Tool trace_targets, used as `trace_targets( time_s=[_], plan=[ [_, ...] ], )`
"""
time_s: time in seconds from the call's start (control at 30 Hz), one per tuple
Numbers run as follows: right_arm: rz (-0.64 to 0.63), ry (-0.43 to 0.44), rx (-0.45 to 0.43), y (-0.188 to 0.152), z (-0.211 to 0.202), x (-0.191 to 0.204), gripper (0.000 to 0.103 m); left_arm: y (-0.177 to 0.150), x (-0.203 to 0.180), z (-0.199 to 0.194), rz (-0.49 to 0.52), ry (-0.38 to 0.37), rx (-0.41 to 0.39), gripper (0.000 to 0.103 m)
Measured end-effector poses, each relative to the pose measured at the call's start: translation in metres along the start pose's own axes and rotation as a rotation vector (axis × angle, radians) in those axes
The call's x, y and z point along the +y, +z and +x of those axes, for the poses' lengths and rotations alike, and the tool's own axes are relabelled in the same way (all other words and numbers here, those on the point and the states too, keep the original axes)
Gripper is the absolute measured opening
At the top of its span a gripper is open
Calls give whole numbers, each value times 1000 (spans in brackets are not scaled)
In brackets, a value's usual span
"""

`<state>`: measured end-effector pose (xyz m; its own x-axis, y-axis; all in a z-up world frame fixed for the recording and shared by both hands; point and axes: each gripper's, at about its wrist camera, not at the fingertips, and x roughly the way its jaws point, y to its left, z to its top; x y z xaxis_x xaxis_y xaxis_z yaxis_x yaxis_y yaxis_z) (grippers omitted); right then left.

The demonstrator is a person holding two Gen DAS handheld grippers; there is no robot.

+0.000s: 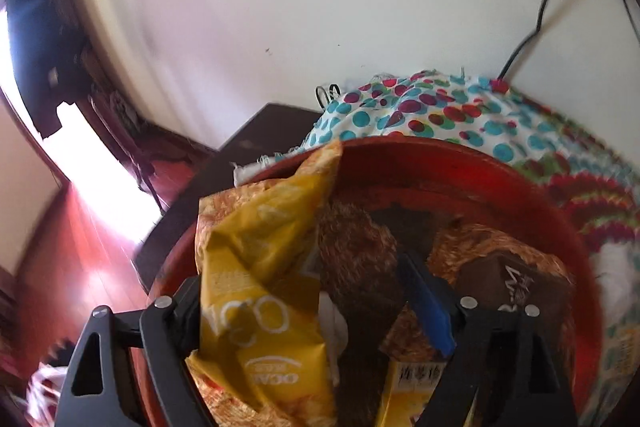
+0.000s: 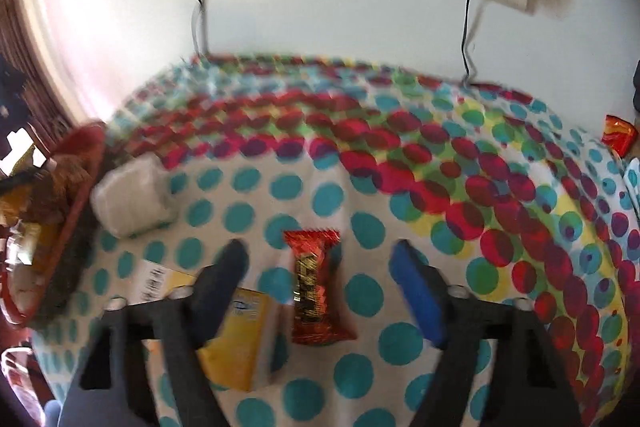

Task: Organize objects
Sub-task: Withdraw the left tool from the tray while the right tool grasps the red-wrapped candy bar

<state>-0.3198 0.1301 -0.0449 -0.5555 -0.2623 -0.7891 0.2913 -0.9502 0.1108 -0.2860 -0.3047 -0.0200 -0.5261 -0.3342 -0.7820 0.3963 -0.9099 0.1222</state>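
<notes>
One red candy bar [image 2: 318,289] flat on dotted cloth [image 2: 440,163], centred between right gripper [image 2: 320,267] fingers, pads not yet touching; probably light, crinkly, slippery foil; best pinched across narrow middle, not the flared ends; left gripper [image 1: 308,311] spread wide over red bowl [image 1: 500,171], yellow snack bag [image 1: 260,255] loose between jaws, released.

The red bowl [image 1: 460,163] is crammed with snack packets [image 1: 260,267], leaving little room inside. On the dotted cloth [image 2: 400,147], the far half lies open up to the wall; a white block [image 2: 128,195], yellow packet [image 2: 236,343] and red candy bar [image 2: 312,291] crowd the near left.
</notes>
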Motion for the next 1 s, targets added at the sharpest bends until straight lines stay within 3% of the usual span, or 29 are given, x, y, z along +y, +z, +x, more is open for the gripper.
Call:
trace_targets(
  time_s=[0.13,0.2,0.33,0.43,0.6,0.67,0.7,0.73,1.0],
  plan=[
    [54,-8,8,-3,2,-18,65,-15,16,-25,-72,-57,-55,86],
    [39,-26,5,-5,1,-20,65,-25,23,-47,-92,-63,-128,86],
    [-5,-66,10,-12,-5,-25,66,-54,30,-81,-100,-104,-157,86],
    [-43,-17,46,-21,-6,-18,66,-78,32,-106,-105,-142,-205,86],
    [-145,-53,19,-35,-13,6,64,-116,24,-135,-89,-174,-260,86],
    [-153,-71,14,-33,-8,9,54,-128,18,-142,-101,-204,-264,86],
    [-159,-87,2,-33,-7,10,27,-133,14,-144,-97,-219,-256,86],
    [-158,-112,-7,-31,-6,8,18,-140,6,-147,-82,-235,-246,86],
    [-124,-101,-17,-33,-15,-1,17,-171,-23,-170,-20,-300,-255,86]
  ],
)
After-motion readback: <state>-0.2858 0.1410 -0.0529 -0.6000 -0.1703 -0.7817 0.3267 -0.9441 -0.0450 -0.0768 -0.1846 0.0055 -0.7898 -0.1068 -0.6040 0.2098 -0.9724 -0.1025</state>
